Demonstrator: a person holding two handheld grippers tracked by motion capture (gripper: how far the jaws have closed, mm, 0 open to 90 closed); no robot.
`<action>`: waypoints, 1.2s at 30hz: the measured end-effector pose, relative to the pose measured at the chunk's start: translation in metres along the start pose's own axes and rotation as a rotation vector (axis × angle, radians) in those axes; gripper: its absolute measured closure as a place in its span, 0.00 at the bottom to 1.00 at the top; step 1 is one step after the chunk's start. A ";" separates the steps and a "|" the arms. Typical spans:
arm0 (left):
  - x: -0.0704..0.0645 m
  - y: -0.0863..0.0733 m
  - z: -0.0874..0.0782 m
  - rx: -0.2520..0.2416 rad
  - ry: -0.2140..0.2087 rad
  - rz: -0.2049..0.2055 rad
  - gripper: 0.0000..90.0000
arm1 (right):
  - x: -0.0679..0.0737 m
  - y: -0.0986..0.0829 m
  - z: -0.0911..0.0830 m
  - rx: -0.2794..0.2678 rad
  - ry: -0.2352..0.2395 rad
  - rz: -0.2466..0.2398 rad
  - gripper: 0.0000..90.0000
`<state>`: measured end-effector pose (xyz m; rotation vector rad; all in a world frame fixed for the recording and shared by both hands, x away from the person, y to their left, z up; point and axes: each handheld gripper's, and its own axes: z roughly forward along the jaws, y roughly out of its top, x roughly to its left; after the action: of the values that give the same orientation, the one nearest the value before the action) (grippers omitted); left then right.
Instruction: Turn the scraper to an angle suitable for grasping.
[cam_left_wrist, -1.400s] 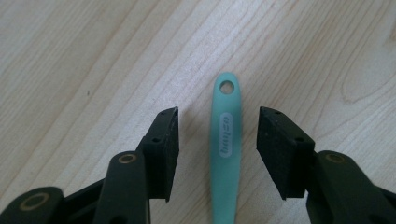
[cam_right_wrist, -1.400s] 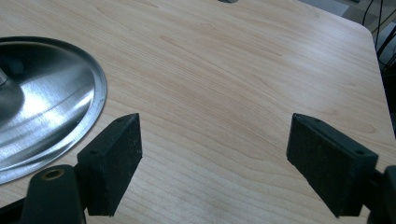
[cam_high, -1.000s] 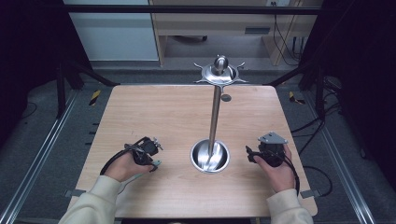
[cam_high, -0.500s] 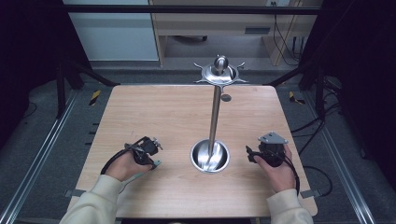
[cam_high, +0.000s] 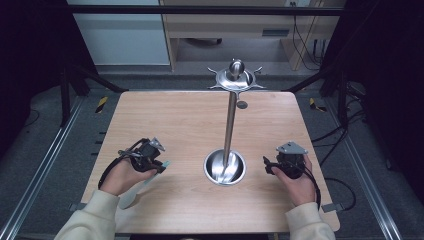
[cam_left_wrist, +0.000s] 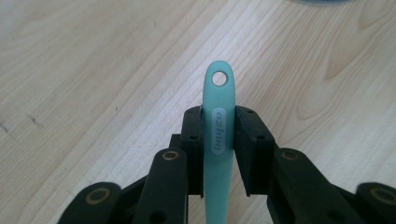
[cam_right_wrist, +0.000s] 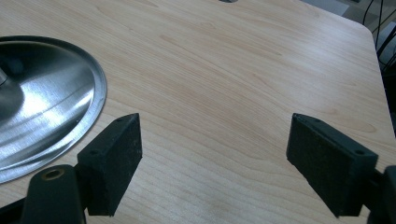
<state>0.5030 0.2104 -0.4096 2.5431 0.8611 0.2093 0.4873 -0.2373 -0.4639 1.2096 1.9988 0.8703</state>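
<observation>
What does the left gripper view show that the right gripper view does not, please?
Left gripper view: a mint green handle with a hanging hole at its tip, clamped between the left gripper's jaws, and small lettering on it.

Right gripper view: the round steel base of the stand to the left, and the right gripper with jaws wide apart and nothing between them.

Both: the light wooden table beneath the black jaws.
</observation>
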 end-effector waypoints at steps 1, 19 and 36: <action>0.000 0.000 -0.005 -0.018 -0.001 -0.002 0.82 | 0.000 0.000 0.000 0.002 0.000 -0.001 0.20; -0.030 0.017 -0.081 -0.323 0.065 0.025 0.82 | 0.004 0.002 0.003 0.004 0.015 -0.003 0.20; -0.041 0.026 -0.113 -0.492 0.072 0.031 0.82 | 0.003 0.001 0.002 0.007 0.008 0.006 0.19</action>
<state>0.4534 0.2079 -0.2973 2.0984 0.6931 0.4634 0.4879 -0.2340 -0.4648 1.2179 2.0069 0.8725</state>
